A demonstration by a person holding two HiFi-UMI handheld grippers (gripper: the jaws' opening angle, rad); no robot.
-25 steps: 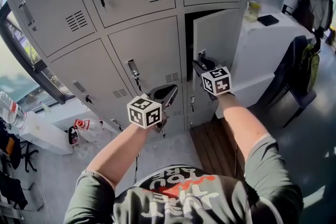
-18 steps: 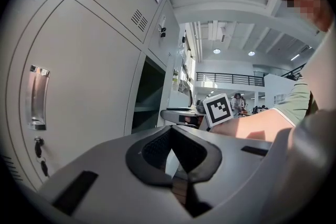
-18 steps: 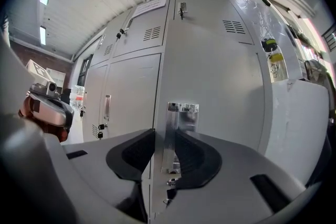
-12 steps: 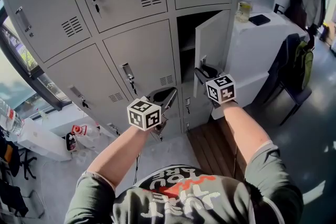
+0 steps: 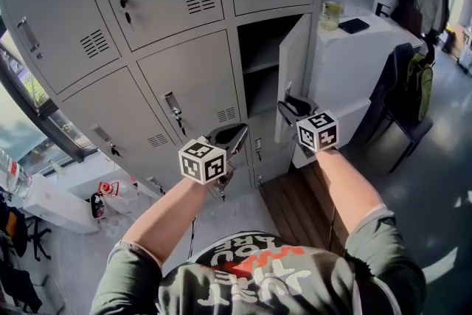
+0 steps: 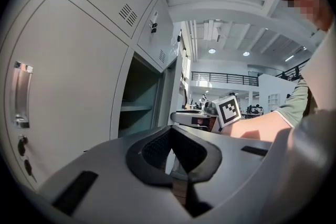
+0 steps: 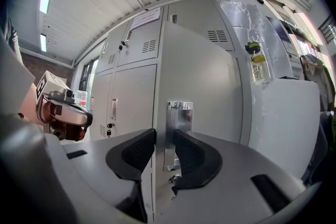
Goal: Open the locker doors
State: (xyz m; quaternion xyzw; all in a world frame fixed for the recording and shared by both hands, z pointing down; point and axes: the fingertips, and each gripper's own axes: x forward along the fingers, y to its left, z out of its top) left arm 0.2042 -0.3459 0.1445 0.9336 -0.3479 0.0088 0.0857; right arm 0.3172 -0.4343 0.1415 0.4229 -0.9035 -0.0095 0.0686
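Grey lockers (image 5: pixel 184 77) fill the head view. The middle-row door (image 5: pixel 293 70) at the right stands swung out, and its shelved compartment (image 5: pixel 258 63) is exposed. My right gripper (image 5: pixel 289 105) is shut on the chrome handle (image 7: pixel 179 123) at that door's free edge, with one pad (image 7: pixel 137 152) on each side of the edge. My left gripper (image 5: pixel 234 135) hangs shut and empty in front of the lower middle lockers, touching nothing. In the left gripper view the left gripper (image 6: pixel 171 128) points past the open compartment (image 6: pixel 139 107).
The other locker doors are closed, some with keys (image 5: pixel 175 113) in their locks. A white cabinet (image 5: pixel 354 63) beside the lockers carries a bottle (image 5: pixel 332 7) and a dark flat item (image 5: pixel 354 25). A chair with a bag (image 5: pixel 413 85) stands at the right. Wooden flooring (image 5: pixel 295 206) lies below.
The door has swung further open, and my right gripper has moved right and toward me with the handle. The left gripper has stayed about where it was.
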